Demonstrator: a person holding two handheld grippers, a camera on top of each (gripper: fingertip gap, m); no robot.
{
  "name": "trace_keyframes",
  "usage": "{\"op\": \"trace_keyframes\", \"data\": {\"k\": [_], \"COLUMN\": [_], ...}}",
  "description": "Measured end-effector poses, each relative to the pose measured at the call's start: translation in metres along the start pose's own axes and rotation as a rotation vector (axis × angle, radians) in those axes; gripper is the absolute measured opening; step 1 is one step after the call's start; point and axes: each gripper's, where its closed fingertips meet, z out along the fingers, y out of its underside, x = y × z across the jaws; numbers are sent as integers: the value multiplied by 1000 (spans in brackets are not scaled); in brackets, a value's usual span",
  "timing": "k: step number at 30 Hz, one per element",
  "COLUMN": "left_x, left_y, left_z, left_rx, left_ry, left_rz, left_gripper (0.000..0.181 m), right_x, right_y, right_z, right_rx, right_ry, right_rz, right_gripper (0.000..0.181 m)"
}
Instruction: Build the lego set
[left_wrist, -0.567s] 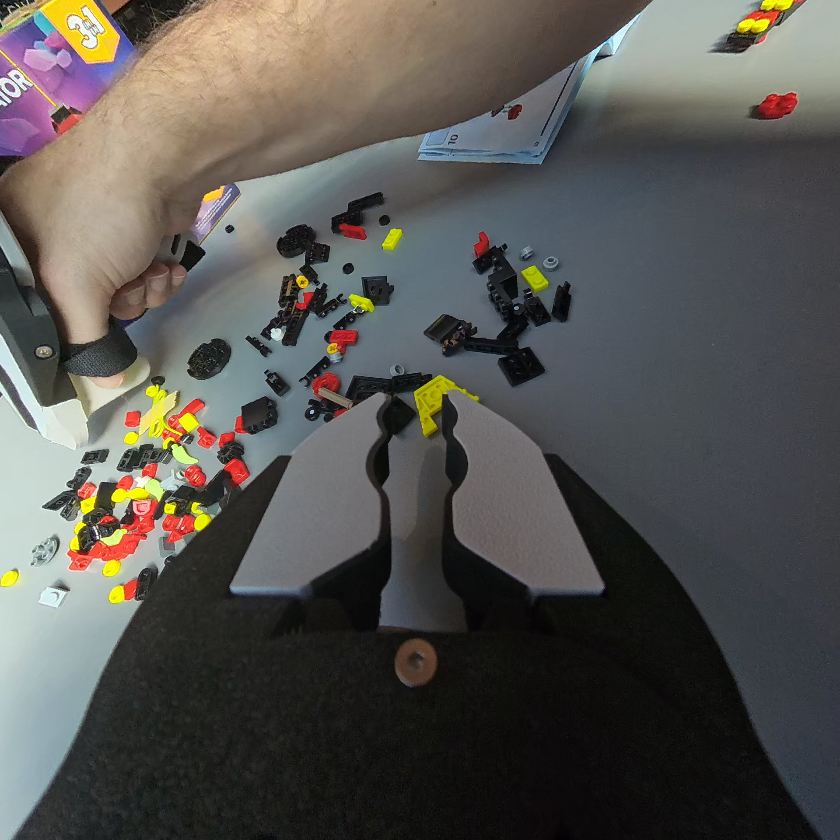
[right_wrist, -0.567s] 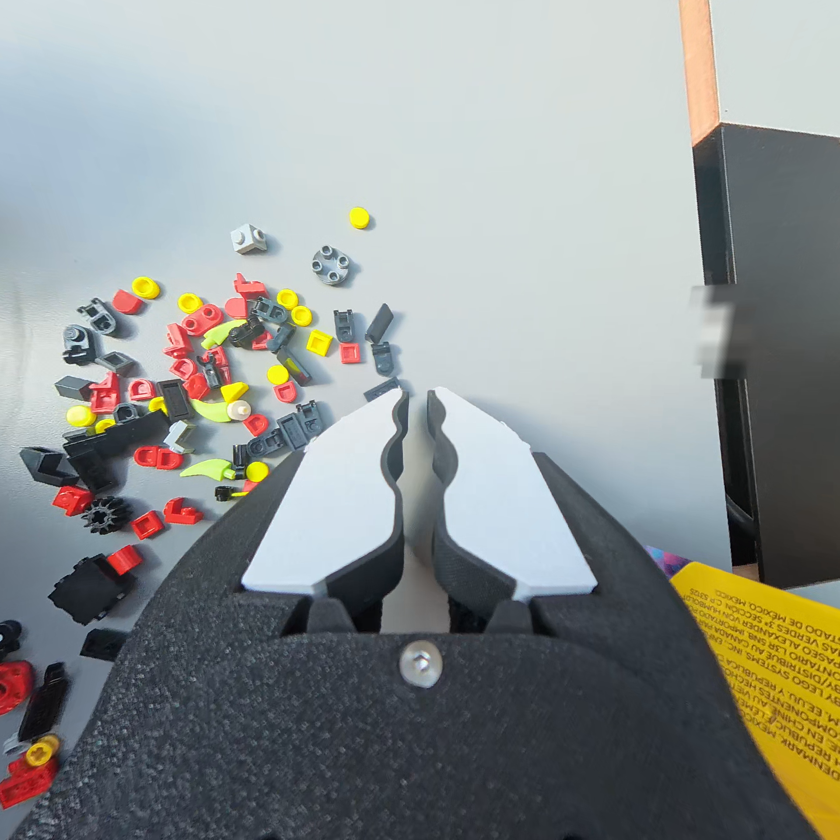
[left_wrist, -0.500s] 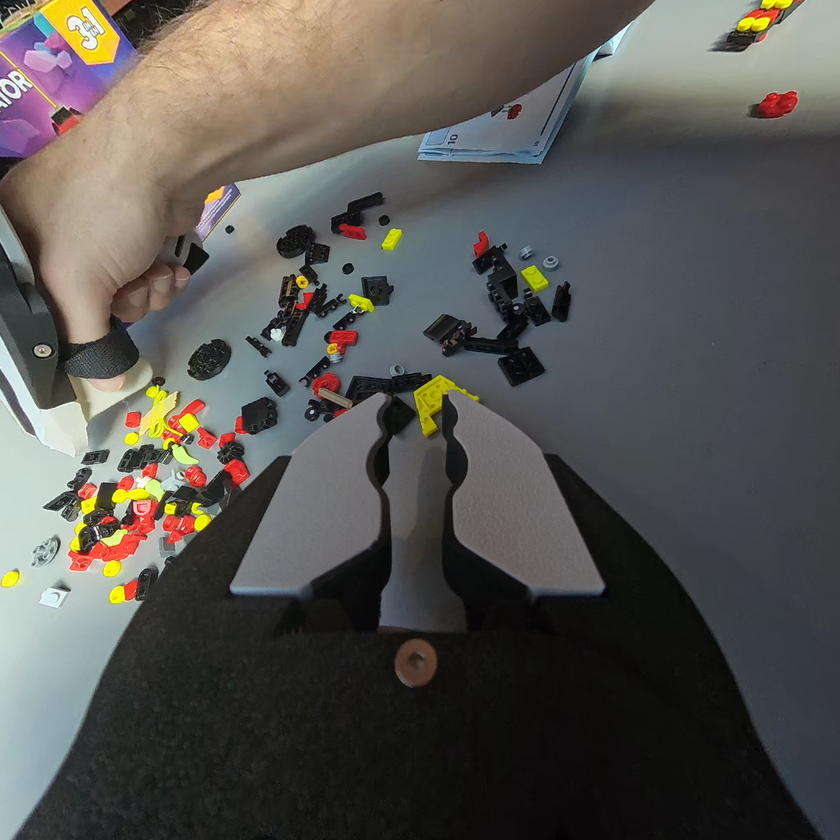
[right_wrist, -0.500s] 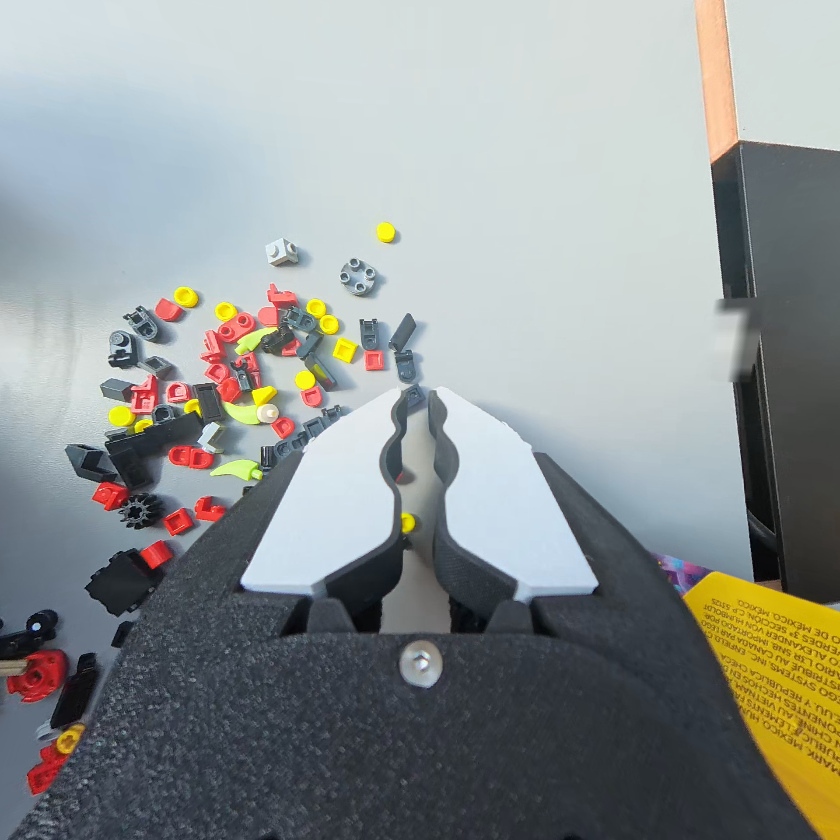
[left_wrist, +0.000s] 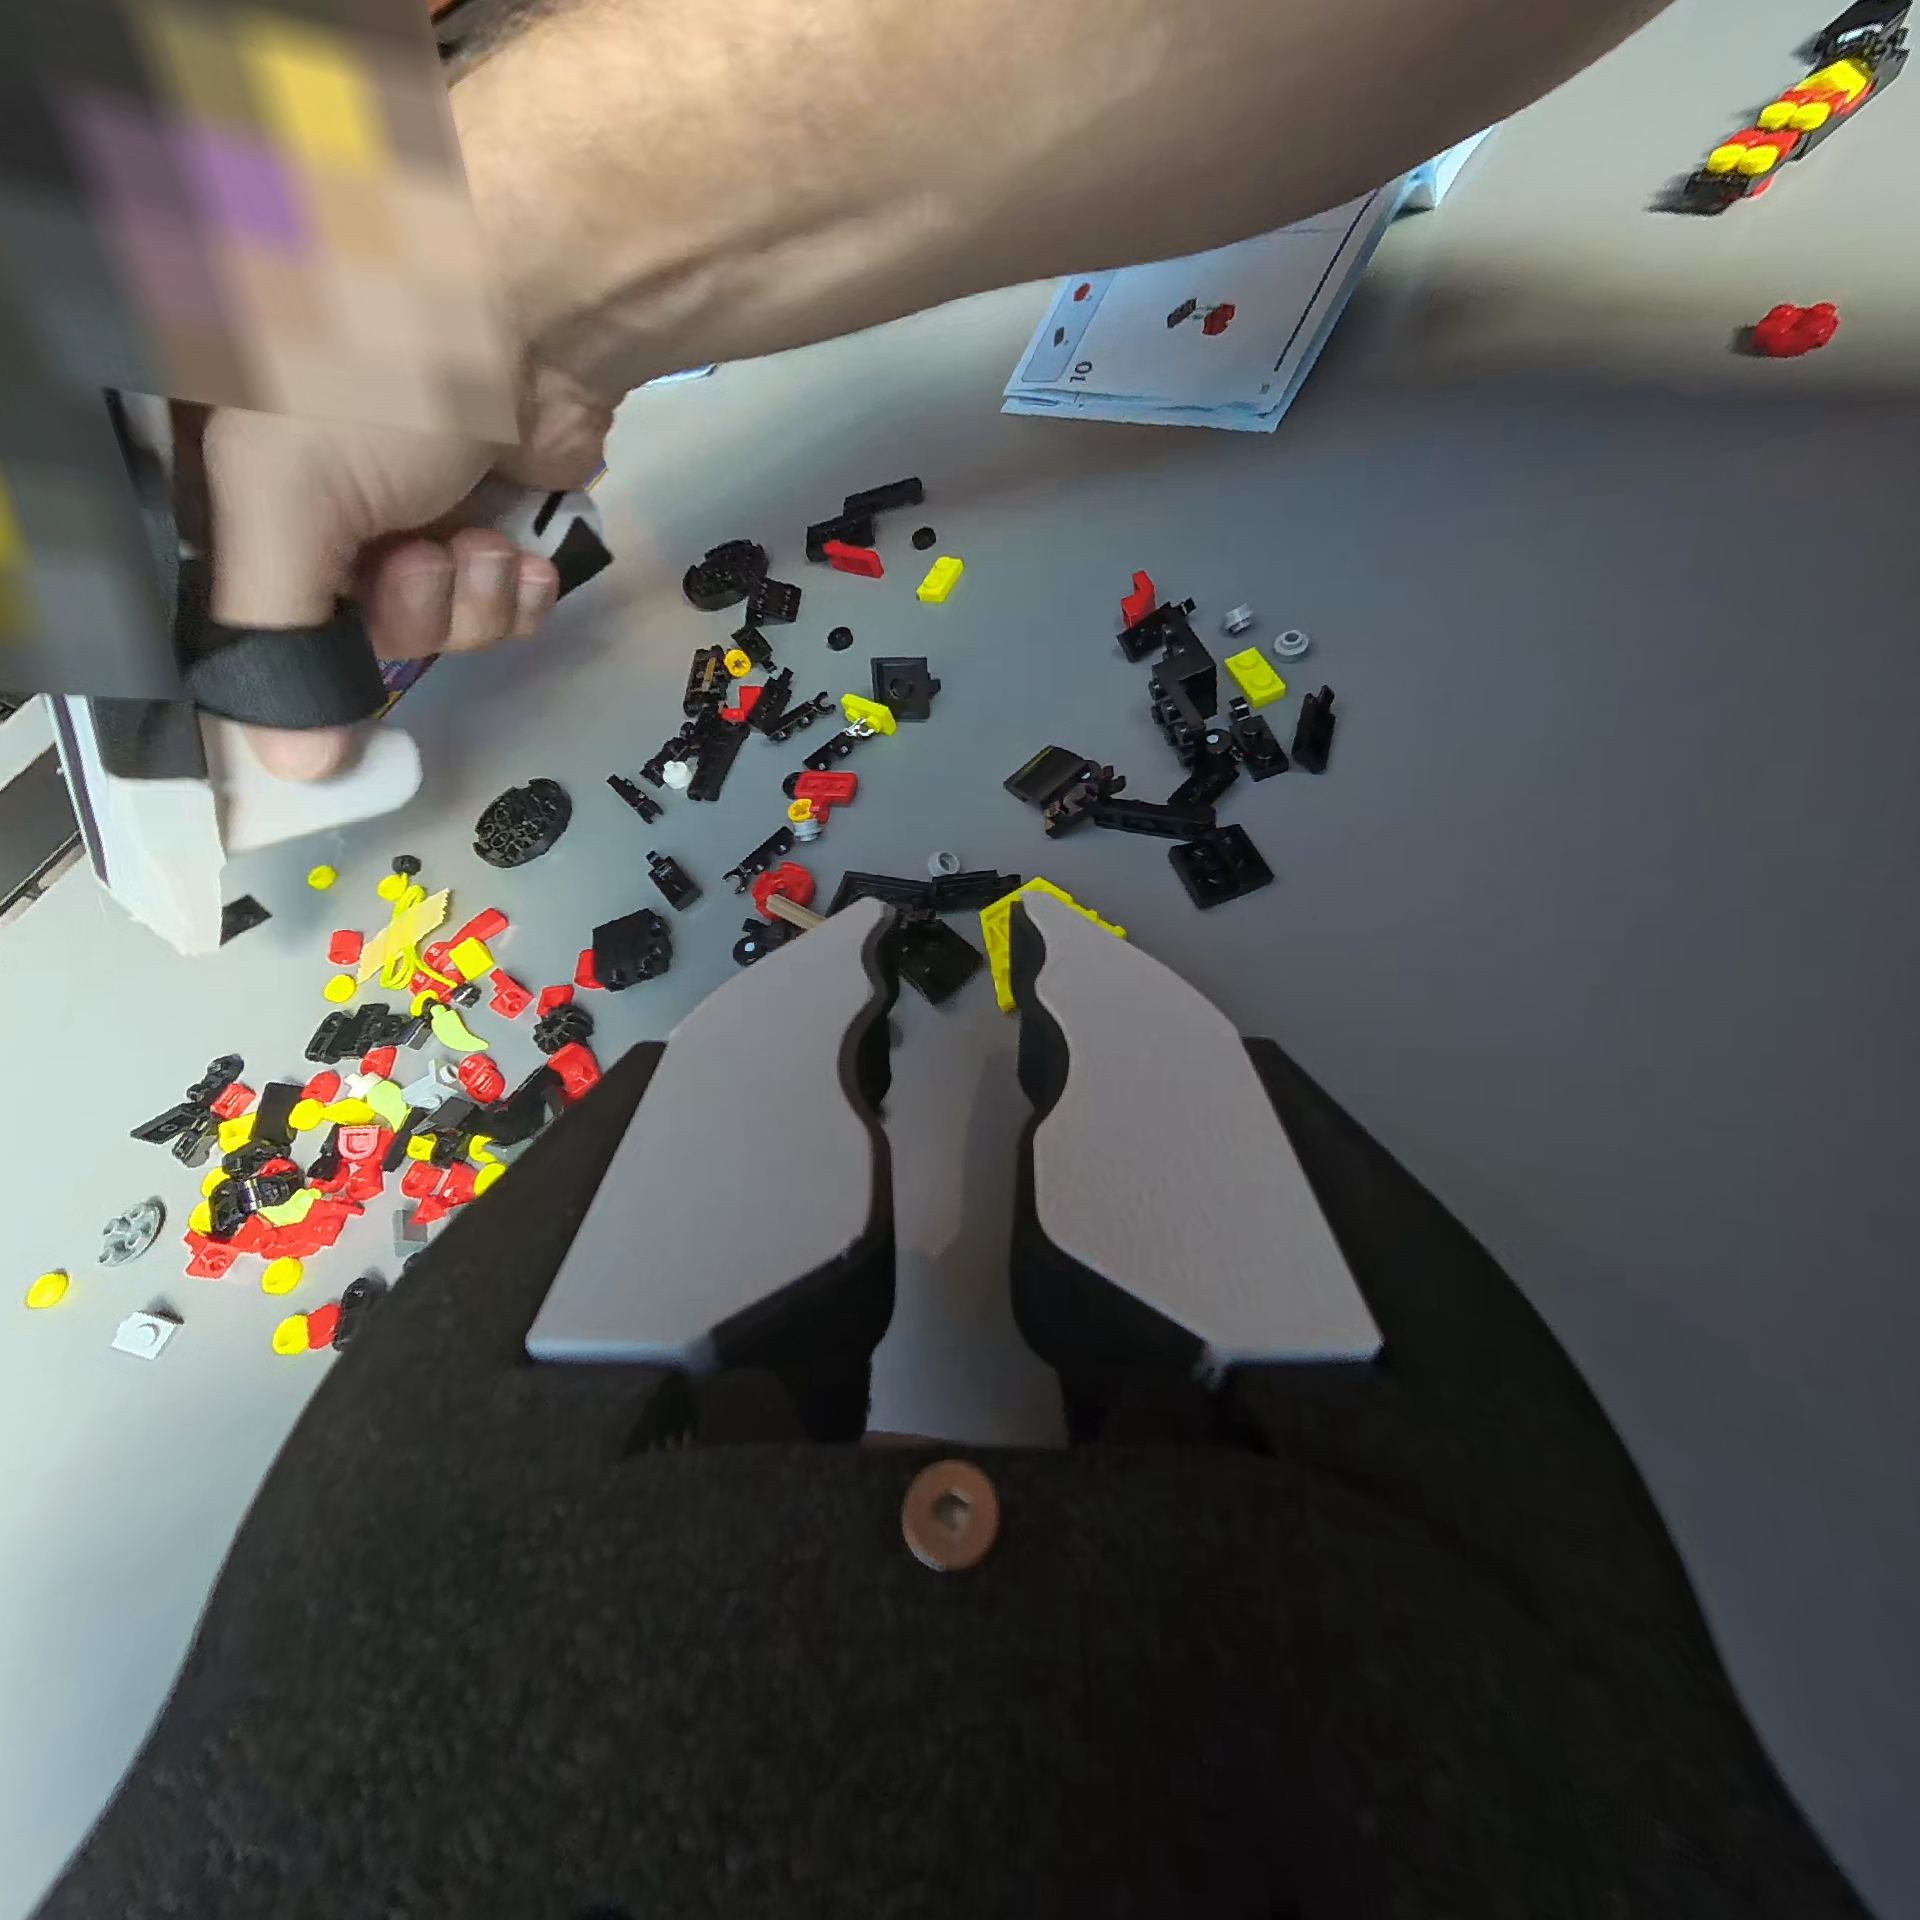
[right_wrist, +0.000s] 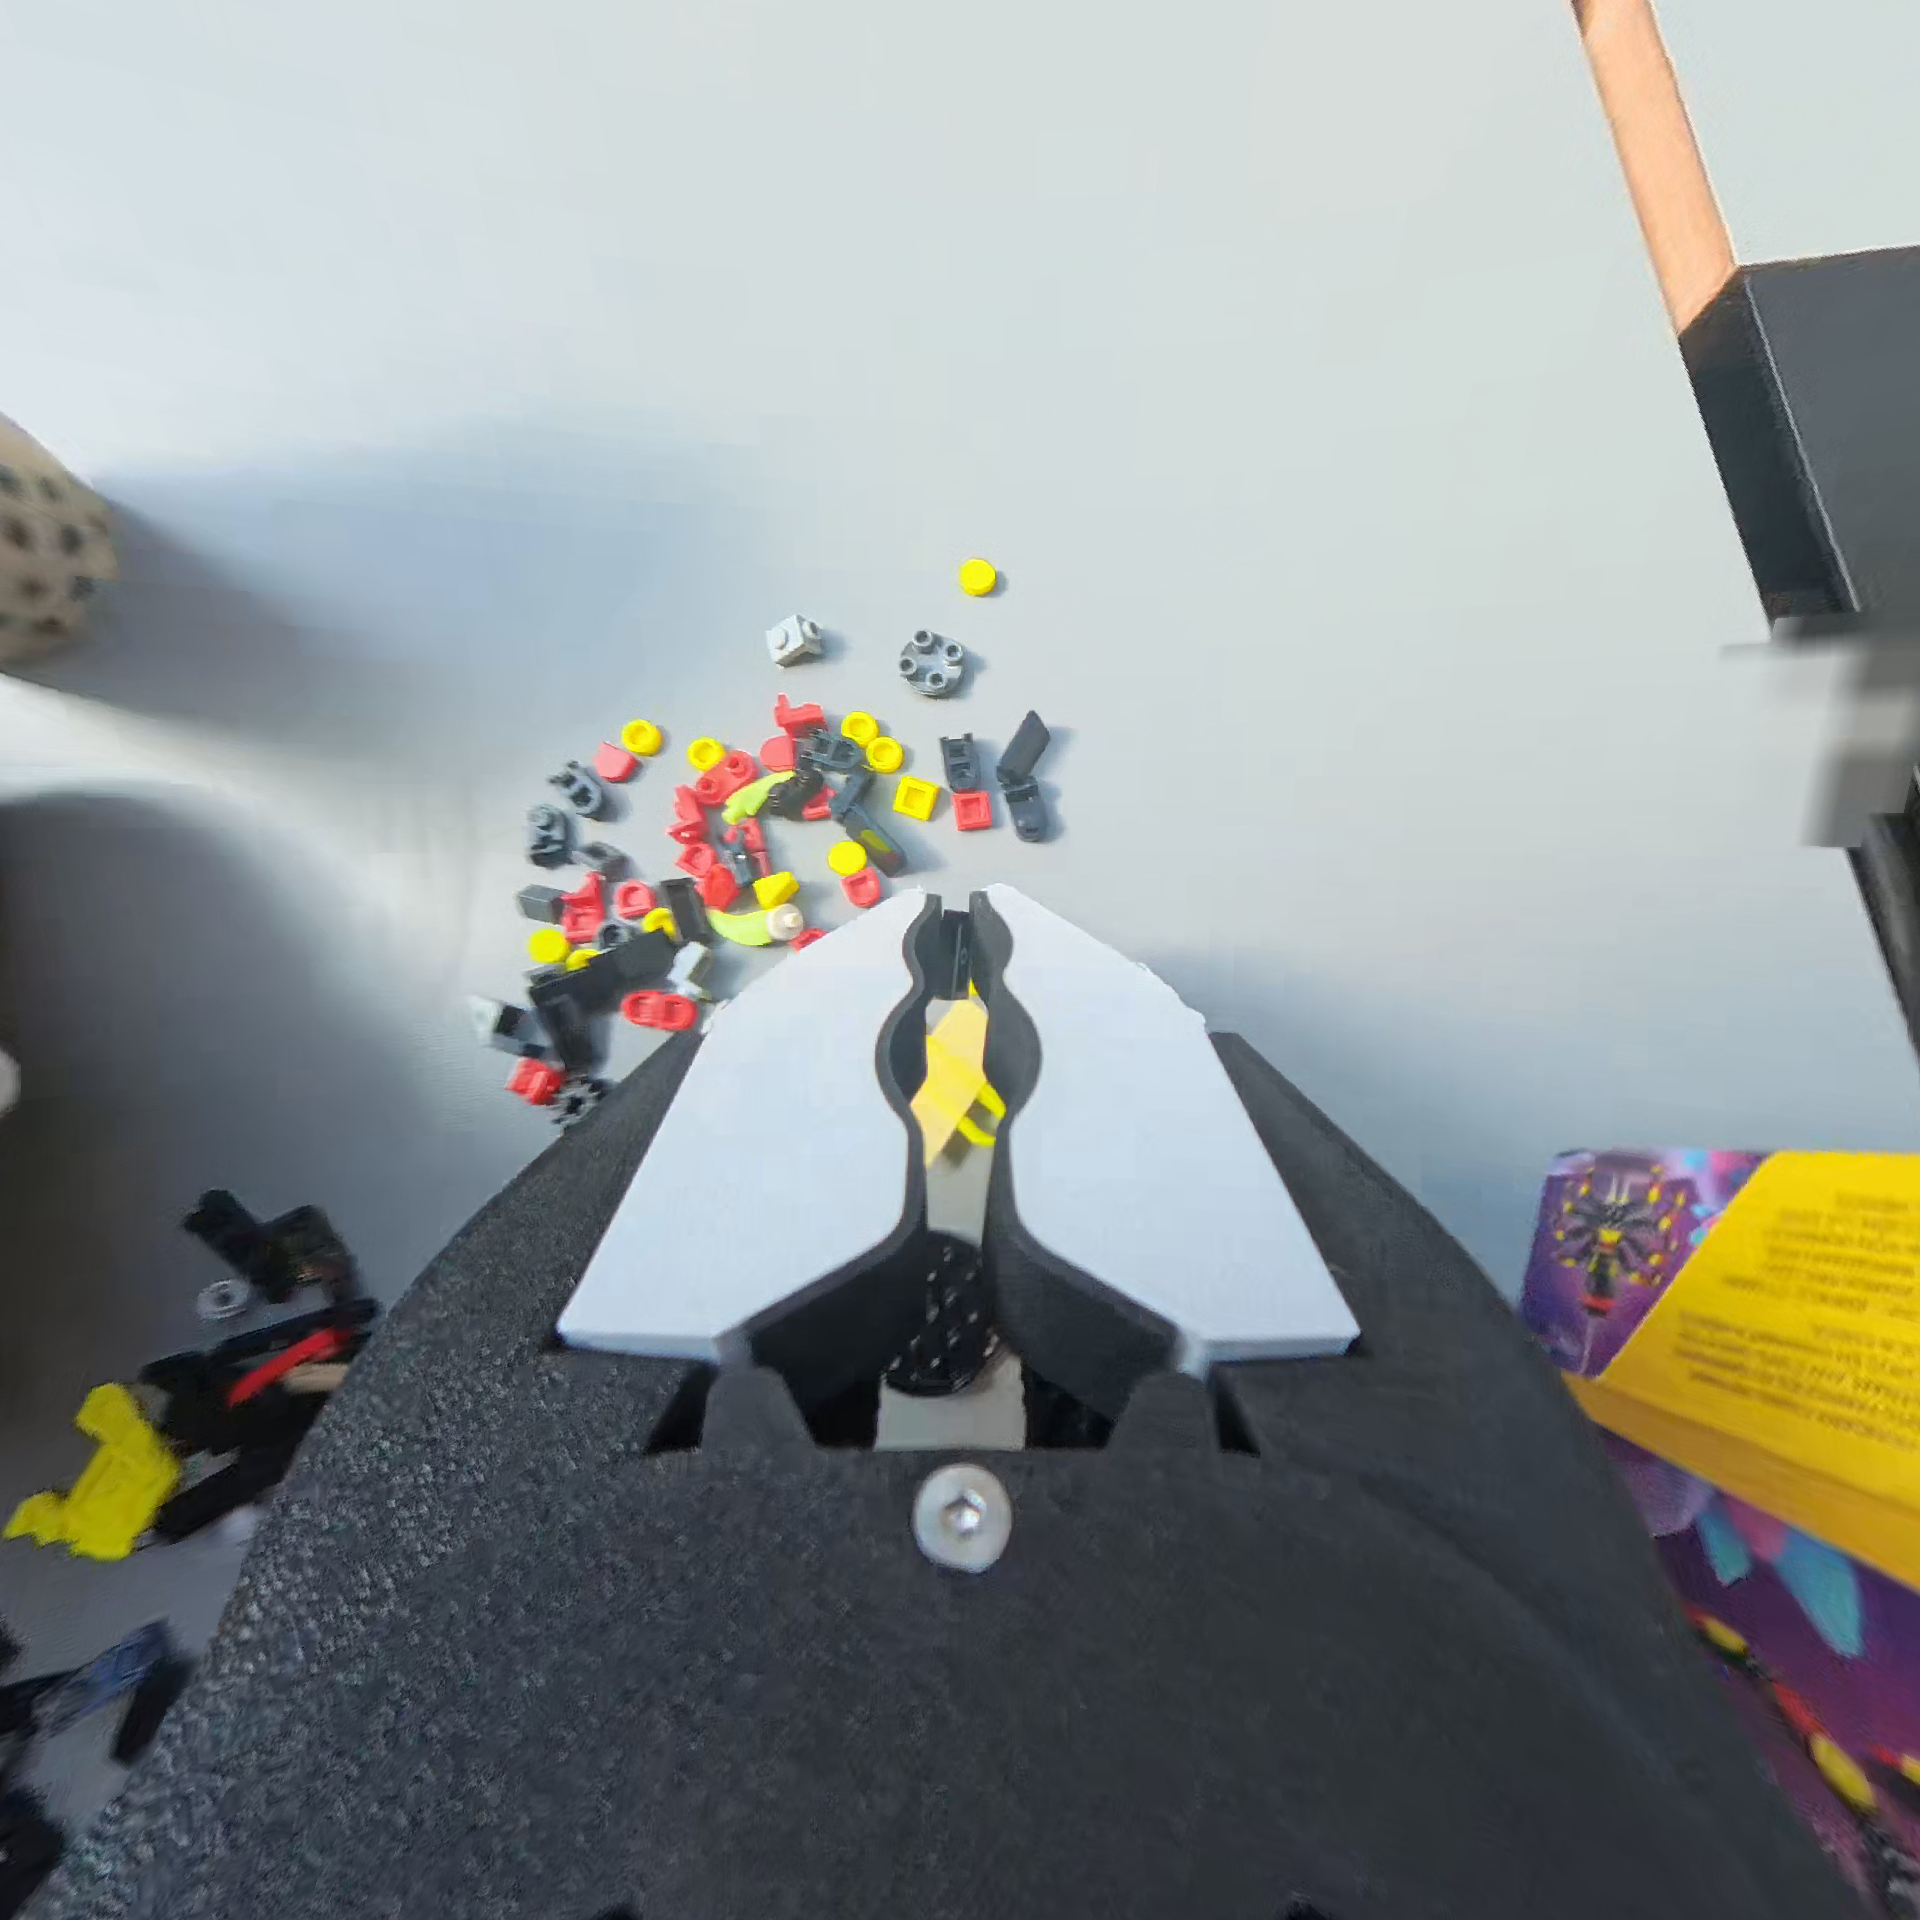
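Note:
Loose red, yellow and black lego pieces lie in piles on the grey table (left_wrist: 1558, 831). My left gripper (left_wrist: 951, 914) is open and empty, low over a black plate (left_wrist: 935, 961) and a yellow wedge plate (left_wrist: 997, 935). My right gripper (right_wrist: 953, 914) is shut on a small black piece (right_wrist: 953, 951), just short of the pile of small red, yellow and dark pieces (right_wrist: 748, 852). That pile also shows in the left wrist view (left_wrist: 343, 1122). The hand (left_wrist: 395, 540) that holds the right gripper is blurred at upper left.
An instruction booklet (left_wrist: 1174, 343) lies at the back. A partly built red, yellow and black model (left_wrist: 1787, 125) and a red piece (left_wrist: 1787, 330) sit at far right. The purple and yellow box (right_wrist: 1766, 1351) is at my right; a black block (right_wrist: 1829, 436) stands beyond it.
My right gripper moved over the small-piece pile and closed on a small black piece. The hand with it shifted right in the left wrist view. My left gripper stayed still.

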Motion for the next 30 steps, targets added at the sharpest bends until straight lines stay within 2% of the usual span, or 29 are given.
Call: {"op": "trace_keyframes", "data": {"k": [1,4,8,10,11,15,17,19,21,24,26,30], "left_x": [-2,-7,3,20,30,72,95,116,135,155,161,163], "left_y": [-2,-14,-52,-72,-80,-95,-94,-91,-89,-91,-95,-102], "left_z": [-1,-5,0,9,13,29,37,46,55,68,73,83], "left_rx": [12,44,112,150,158,168,146,115,92,64,57,62], "left_ry": [-8,-49,-33,37,75,171,222,272,329,398,417,452], "left_rz": [-9,4,64,51,45,83,101,113,117,145,178,182], "left_gripper": [20,20,20,20,20,20,20,20,20,20,20,20], "right_x": [-12,-53,-110,-140,-151,-205,-239,-268,-281,-285,-280,-273], "right_y": [-4,-9,13,41,62,163,209,242,263,270,266,268], "right_z": [-16,-81,-169,-202,-216,-259,-265,-256,-240,-220,-218,-216], "right_rx": [68,272,501,538,531,397,332,301,304,331,366,327], "right_ry": [-70,-234,-243,-152,-60,304,406,418,397,347,339,337], "right_rz": [90,299,479,542,560,690,783,874,955,999,994,960], "right_gripper": [4,4,4,4,4,4,4,4,4,5,5,6]}}
